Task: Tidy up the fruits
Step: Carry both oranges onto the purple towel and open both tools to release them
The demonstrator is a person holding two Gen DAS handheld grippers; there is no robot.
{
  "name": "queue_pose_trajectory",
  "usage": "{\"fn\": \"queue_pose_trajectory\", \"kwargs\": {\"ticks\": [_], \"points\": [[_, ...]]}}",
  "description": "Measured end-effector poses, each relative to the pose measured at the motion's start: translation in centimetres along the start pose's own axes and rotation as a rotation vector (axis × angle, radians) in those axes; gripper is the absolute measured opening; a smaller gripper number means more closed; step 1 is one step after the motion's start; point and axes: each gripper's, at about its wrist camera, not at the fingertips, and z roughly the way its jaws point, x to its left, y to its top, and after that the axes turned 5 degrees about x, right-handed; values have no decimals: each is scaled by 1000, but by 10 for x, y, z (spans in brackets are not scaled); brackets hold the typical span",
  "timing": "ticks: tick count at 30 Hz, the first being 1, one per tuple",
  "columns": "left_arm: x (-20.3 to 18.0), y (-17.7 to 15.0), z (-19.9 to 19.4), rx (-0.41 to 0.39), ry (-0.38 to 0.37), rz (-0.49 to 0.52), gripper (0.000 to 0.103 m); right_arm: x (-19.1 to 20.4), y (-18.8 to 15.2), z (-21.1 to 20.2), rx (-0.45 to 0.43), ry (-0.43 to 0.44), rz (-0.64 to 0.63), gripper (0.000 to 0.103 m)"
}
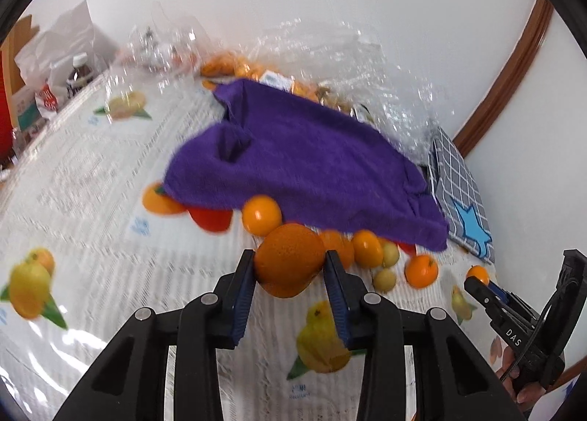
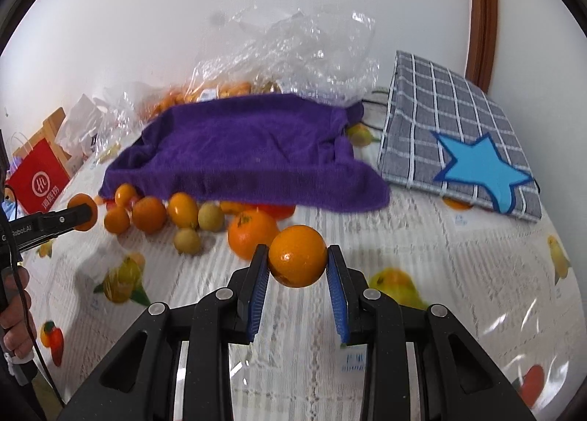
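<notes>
Covering the whole surface is a white tablecloth printed with fruit pictures; on it, toward the wall, lies a purple towel, rumpled and draped so that its front edge overhangs a scatter of fruit; to its right sits a grey checked cloth with a blue star on it; behind the towel stands a crinkled clear plastic bag with more orange fruit inside; a red paper bag stands at the far left edge of the table. Loose fruit lies just in front of the towel: several small oranges, two pale yellow-green fruits, and a larger orange nearest the right gripper. The left gripper pinches a big dimpled orange between its blue pads, lifted clear of the cloth; the right gripper pinches a smaller smooth orange at its fingertips, likewise held above the cloth. A hand grips the left tool's handle at the left edge of the right wrist view.
</notes>
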Motion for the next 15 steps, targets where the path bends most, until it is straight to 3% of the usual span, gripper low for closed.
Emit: {"fn": "queue_pose_trajectory", "kwargs": {"ticks": [8, 15], "points": [[-9, 54, -13, -45, 41, 41, 35, 10, 50, 4, -36, 8, -27, 31], [-22, 106, 3, -58, 41, 78, 35, 17, 102, 22, -63, 23, -43, 31]]}}
